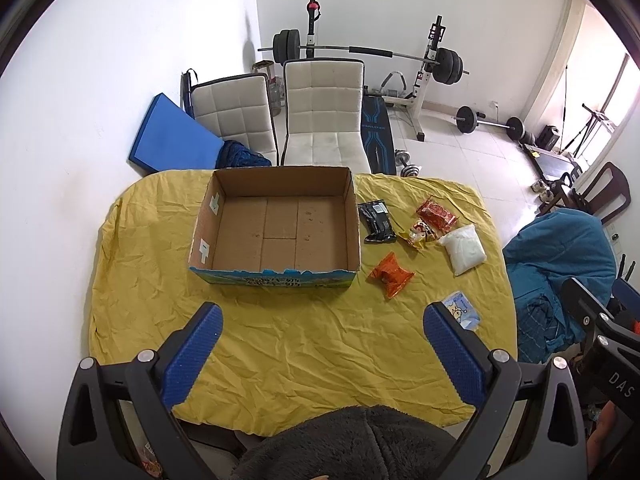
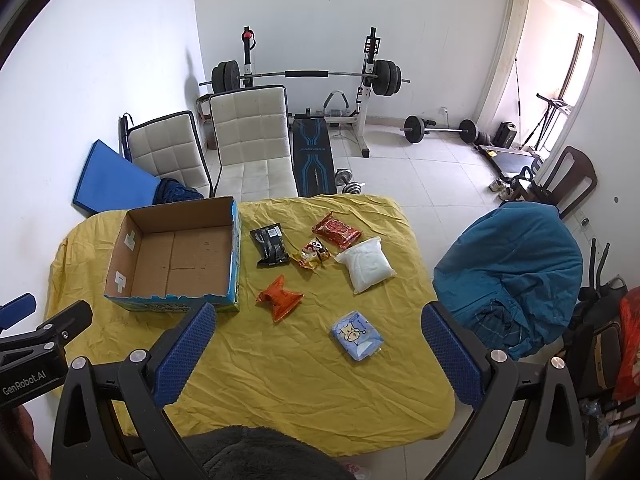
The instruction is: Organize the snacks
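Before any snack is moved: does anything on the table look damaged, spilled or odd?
Only the cardboard box: the top edge of its near wall is ragged, the flap apparently torn off. It is empty. The six packets lie loose to its right, unspilled; the yellow cloth is merely wrinkled.

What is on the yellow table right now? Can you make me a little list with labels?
box: open cardboard box, nothing inside
snacks on cloth: six, all right of the box
nearest snack: light blue packet
orange packet: closest to the box front
black packet: beside the box wall
red packet: farthest back
yellow packet: between black and white
white bag: right side
left gripper: open, holding nothing
right gripper: open, holding nothing
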The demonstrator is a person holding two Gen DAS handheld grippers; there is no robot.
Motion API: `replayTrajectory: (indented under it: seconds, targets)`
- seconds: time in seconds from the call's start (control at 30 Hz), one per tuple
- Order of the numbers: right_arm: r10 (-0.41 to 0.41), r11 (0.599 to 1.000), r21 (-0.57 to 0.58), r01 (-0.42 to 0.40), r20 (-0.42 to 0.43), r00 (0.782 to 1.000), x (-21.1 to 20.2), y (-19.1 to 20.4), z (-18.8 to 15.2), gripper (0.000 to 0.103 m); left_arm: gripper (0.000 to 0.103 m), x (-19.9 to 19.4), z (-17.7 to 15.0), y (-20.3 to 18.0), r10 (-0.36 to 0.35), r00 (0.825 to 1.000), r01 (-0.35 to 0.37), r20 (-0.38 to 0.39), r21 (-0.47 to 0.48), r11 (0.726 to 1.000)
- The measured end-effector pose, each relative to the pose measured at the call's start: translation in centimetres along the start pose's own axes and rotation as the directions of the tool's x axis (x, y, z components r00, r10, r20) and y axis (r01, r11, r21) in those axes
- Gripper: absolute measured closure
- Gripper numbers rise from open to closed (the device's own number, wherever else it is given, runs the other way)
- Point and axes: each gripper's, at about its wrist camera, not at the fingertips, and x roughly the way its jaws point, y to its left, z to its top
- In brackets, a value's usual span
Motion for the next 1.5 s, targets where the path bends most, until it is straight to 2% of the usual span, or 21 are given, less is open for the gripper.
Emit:
replayTrajectory:
  seconds: [1.5]
  targets:
    - [-0.008, 1.000, -0.020, 0.009, 0.030, 1.000, -1.1, 0.2, 0.3, 0.000, 0.000, -0.9, 0.1, 0.2, 0.010, 0.999, -0.010, 0.047, 0.004, 1.000]
